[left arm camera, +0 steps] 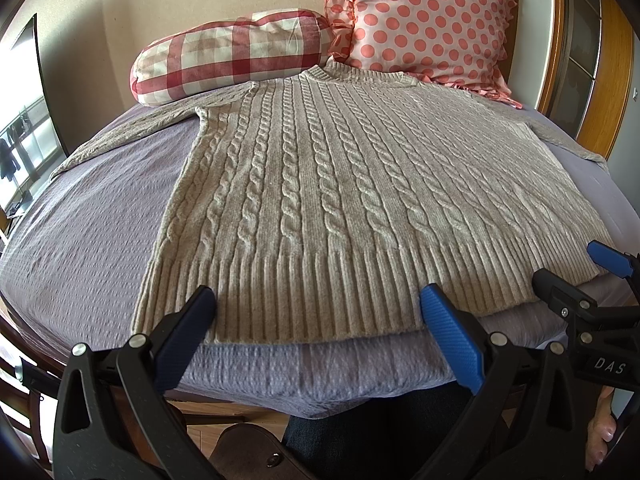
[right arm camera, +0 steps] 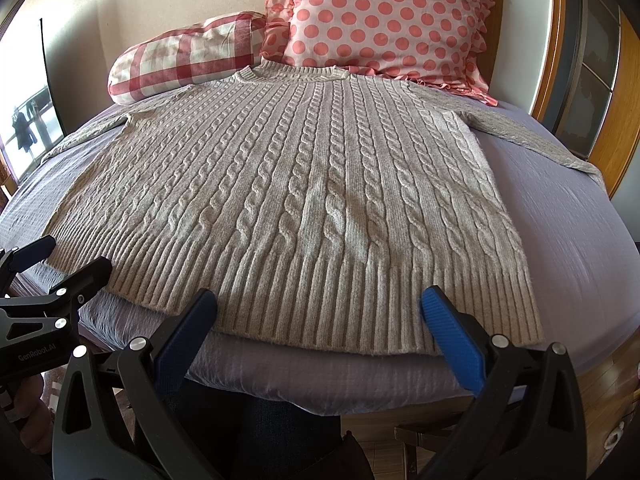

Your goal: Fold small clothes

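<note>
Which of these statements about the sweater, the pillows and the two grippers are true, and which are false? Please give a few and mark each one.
1. The grey cable-knit sweater lies flat on the lilac bed sheet with its ribbed hem nearest the cameras. True.
2. The left gripper is clamped on the hem. False: its jaws stand open above the hem and hold nothing.
3. The polka-dot pillow stands behind the sweater's collar. True.
4. Both sleeves are folded over the sweater's body. False: each sleeve stretches outward to its side of the bed.
5. The right gripper is open. True.
6. The checked pillow lies on top of the polka-dot pillow. False: it lies beside it, to its left.
</note>
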Demonstrator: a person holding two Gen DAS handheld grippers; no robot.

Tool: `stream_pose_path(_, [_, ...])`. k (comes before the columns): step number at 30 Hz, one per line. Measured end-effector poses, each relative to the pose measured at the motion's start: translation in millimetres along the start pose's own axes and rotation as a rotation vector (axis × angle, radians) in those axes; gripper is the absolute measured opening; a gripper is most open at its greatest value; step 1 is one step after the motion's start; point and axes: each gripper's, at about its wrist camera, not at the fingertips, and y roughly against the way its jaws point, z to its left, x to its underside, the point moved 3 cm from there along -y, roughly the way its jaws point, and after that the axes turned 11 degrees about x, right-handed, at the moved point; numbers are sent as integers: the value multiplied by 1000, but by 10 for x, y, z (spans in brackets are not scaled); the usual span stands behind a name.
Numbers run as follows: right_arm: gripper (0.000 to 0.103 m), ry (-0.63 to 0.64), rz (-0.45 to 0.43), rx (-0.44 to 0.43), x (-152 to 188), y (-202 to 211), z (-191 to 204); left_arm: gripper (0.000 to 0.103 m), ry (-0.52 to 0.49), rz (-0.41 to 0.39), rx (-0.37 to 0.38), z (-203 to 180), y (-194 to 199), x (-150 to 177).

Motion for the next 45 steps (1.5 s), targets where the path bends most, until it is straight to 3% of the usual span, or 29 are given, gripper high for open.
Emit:
stream_pose_path(40, [102, 2, 4, -1, -14, 3, 12, 101, -1, -1, -1, 0, 1, -1])
stream_pose_path(45, [102, 27, -47, -67, 3, -38, -33, 101, -9, 21, 6, 6, -5, -10])
